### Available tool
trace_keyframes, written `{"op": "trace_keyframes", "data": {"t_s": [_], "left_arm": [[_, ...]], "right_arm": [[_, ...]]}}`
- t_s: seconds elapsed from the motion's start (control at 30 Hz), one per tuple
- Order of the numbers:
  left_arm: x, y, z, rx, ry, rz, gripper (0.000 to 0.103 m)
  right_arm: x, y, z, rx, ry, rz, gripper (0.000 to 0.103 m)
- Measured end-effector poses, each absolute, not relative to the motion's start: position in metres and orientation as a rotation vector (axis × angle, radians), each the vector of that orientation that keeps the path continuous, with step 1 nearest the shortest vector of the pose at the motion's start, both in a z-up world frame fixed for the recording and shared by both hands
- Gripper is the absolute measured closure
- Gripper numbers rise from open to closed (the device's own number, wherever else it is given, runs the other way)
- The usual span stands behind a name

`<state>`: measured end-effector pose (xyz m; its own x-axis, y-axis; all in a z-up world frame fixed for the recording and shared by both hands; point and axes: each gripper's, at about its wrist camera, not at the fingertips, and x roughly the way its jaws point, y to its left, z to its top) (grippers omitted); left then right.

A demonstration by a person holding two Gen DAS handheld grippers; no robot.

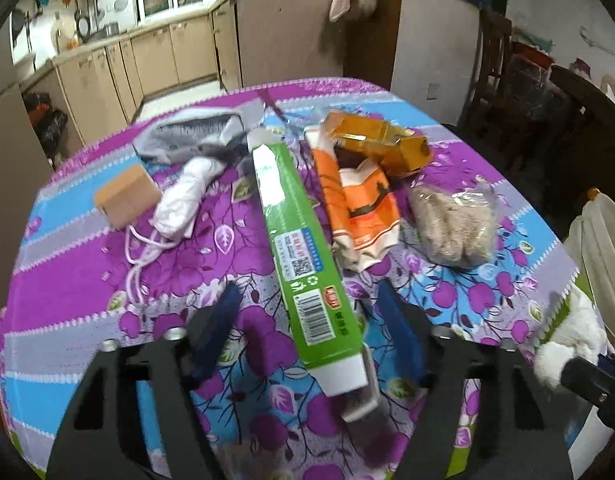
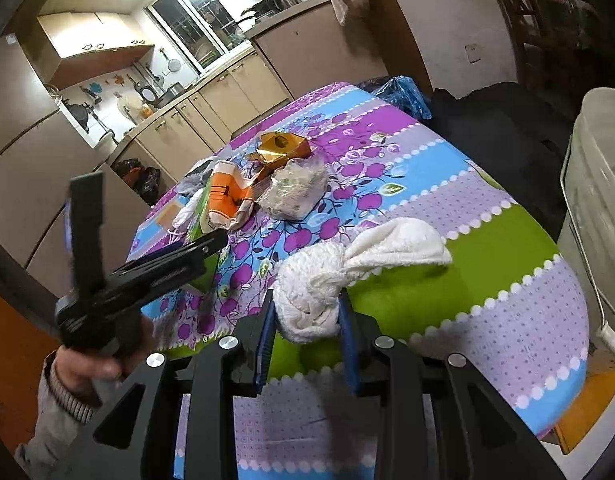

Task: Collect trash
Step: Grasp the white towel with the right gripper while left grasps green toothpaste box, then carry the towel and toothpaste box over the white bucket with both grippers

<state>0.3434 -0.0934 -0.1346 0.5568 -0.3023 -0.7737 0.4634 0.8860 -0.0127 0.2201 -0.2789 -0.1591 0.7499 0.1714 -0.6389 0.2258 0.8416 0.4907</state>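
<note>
A white towel (image 2: 327,280) is clamped between the blue pads (image 2: 349,320) of the right gripper (image 2: 307,320), at the near edge of the flowered tablecloth (image 2: 487,208). The left gripper (image 1: 307,316) is seen released — its 2 fingers straddle the near end of a long green box (image 1: 295,236) without pressing it. Beyond lie an orange wrapper (image 1: 359,208) and a clear bag (image 1: 451,224) — just beside each other.

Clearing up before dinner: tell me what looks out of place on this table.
The long green box lies with its near end flap hanging open, and beside it the orange packet is torn and crumpled. Litter, not spills.
</note>
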Motion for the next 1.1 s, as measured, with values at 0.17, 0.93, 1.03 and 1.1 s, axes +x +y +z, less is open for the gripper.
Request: {"op": "trace_keyframes", "data": {"t_s": [0.17,0.93,1.03,1.1], "left_arm": [[0.350,-0.082,-0.137,0.125,0.874,-0.466,0.079],[0.236,-0.002,-0.103,0.140,0.762,-0.234,0.080],[0.229,-0.005,-0.101,0.150,0.757,-0.236,0.080],[0.224,-0.010,-0.099,0.167,0.739,-0.236,0.080]], "right_arm": [[0.218,-0.279,-0.158,0.588,0.720,-0.027,0.073],[0.202,-0.216,-0.147,0.439,0.785,0.075,0.073],[0.195,-0.209,-0.143,0.420,0.787,0.087,0.073],[0.191,-0.206,-0.142,0.410,0.789,0.094,0.073]]}}
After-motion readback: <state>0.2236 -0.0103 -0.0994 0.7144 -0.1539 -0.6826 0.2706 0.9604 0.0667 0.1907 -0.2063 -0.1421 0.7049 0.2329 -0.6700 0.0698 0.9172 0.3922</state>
